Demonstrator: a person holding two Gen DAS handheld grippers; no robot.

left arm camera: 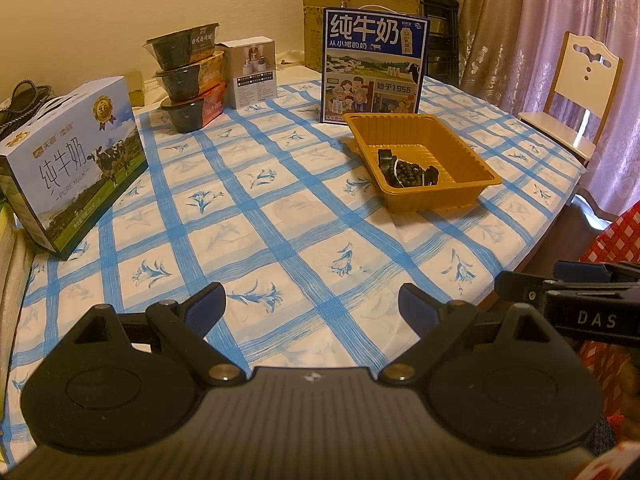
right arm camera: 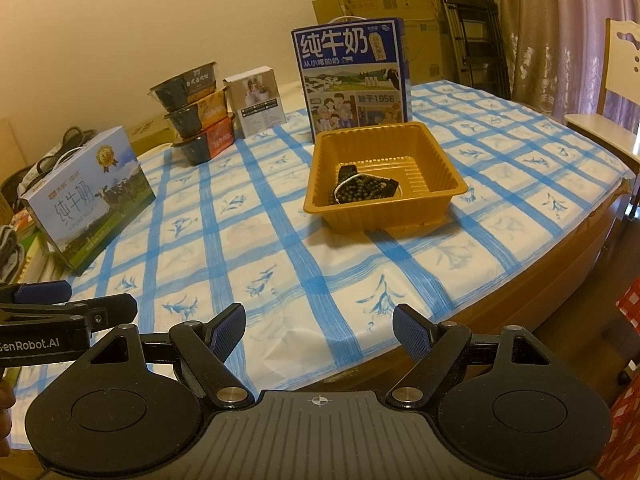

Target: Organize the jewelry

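An orange plastic tray (left arm camera: 472, 160) (right arm camera: 440, 172) stands on the blue-checked tablecloth, toward the far right. Inside it lies a heap of dark bead jewelry (left arm camera: 408, 169) (right arm camera: 366, 189) with a thin pale cord across it. My left gripper (left arm camera: 314, 304) hovers open over the near part of the table, well short of the tray, nothing between its blue pads. My right gripper (right arm camera: 318, 330) is likewise open and empty at the near table edge. Each gripper shows at the other view's side: the right one (left arm camera: 576, 292), the left one (right arm camera: 68, 300).
A blue milk carton (left arm camera: 374, 66) (right arm camera: 354, 76) stands upright just behind the tray. A pale milk box (left arm camera: 76, 160) (right arm camera: 90, 196) sits at the left. Stacked food bowls (left arm camera: 190, 80) (right arm camera: 196, 110) and a small white box (left arm camera: 254, 72) line the back. A chair (left arm camera: 576, 92) stands right of the table.
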